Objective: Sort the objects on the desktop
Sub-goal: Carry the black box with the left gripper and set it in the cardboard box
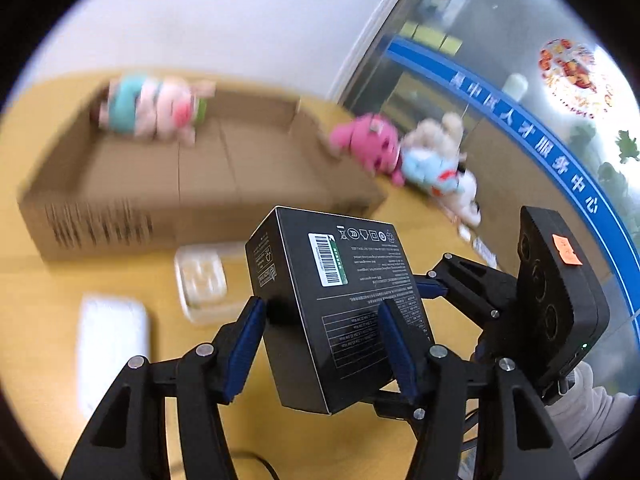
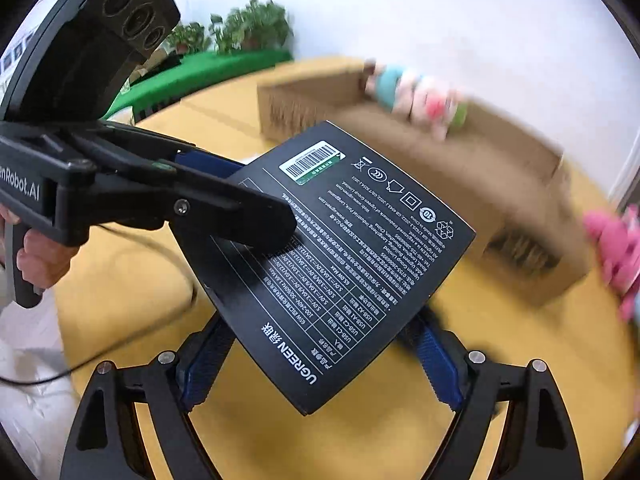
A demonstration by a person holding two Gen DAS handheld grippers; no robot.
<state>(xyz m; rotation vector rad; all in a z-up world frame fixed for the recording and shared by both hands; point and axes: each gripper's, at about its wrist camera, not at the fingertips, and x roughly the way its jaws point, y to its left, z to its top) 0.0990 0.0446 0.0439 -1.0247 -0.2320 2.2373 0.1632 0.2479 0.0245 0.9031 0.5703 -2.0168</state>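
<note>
Two hand-held grippers: both on one black box
Black box [image 1: 336, 304]: lifted above the yellow worktop [image 1: 36, 280], tilted, barcode label side facing the cameras
Left hand-held gripper [image 1: 322, 344]: blue pads pinching the black box at its two side faces
Right hand-held gripper [image 2: 320, 364]: blue pads clamped on the same box at its lower edges; in the left view, reaching in from the right
Cardboard box [image 1: 192, 184]: open, on the worktop beyond the black box, blurred
Plush toy in cardboard box [image 1: 152, 110]: pink and teal, at the far wall
Plush toys outside [image 1: 408, 156]: pink, beige and blue, heaped just right of the cardboard box
White items [image 1: 200, 280]: two, on the worktop near the box front, too blurred to identify
</note>
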